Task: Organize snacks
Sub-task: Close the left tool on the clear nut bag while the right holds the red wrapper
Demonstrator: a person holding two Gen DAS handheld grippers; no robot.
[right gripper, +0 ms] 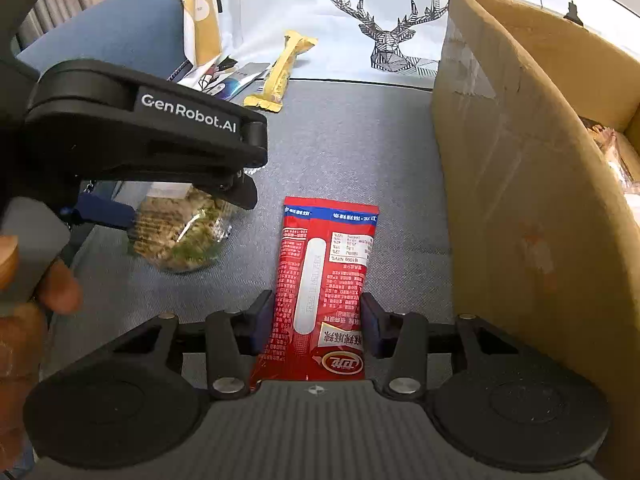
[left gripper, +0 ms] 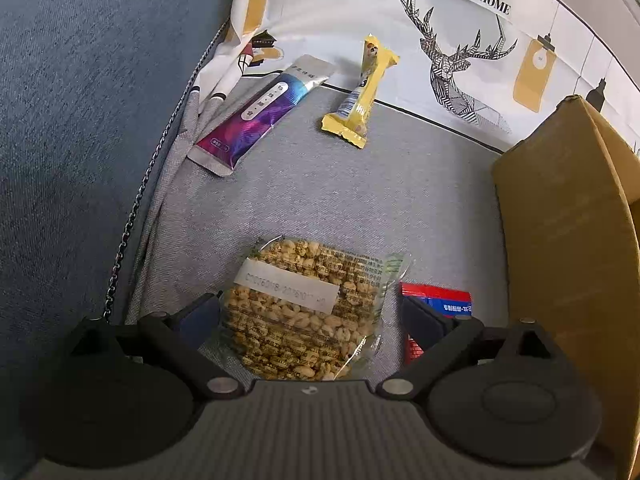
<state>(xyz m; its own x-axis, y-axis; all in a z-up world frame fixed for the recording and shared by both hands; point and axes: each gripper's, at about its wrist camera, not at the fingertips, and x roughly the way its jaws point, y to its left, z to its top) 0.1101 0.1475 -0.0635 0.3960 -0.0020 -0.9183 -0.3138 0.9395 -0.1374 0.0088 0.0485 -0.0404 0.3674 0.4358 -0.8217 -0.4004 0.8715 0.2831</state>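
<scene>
A clear packet of puffed grain snack [left gripper: 296, 320] [right gripper: 180, 240] lies on the grey sofa seat [left gripper: 340, 192]. My left gripper [left gripper: 312, 316] [right gripper: 172, 208] stands open wide astride it, one finger at each side. A red packet [right gripper: 324, 272] [left gripper: 440, 300] lies flat to its right. My right gripper [right gripper: 318, 324] straddles that packet's near half, pads right at its long edges, and the packet is not buckled. An open cardboard box [left gripper: 560, 220] [right gripper: 520, 160] stands on the right.
A purple sachet [left gripper: 264, 112] [right gripper: 240, 80] and a yellow bar [left gripper: 362, 92] [right gripper: 280, 76] lie further back, against a white deer-print cushion [left gripper: 460, 68] [right gripper: 392, 32]. A person's hand [right gripper: 60, 288] holds the left gripper. The blue armrest [left gripper: 80, 120] rises on the left.
</scene>
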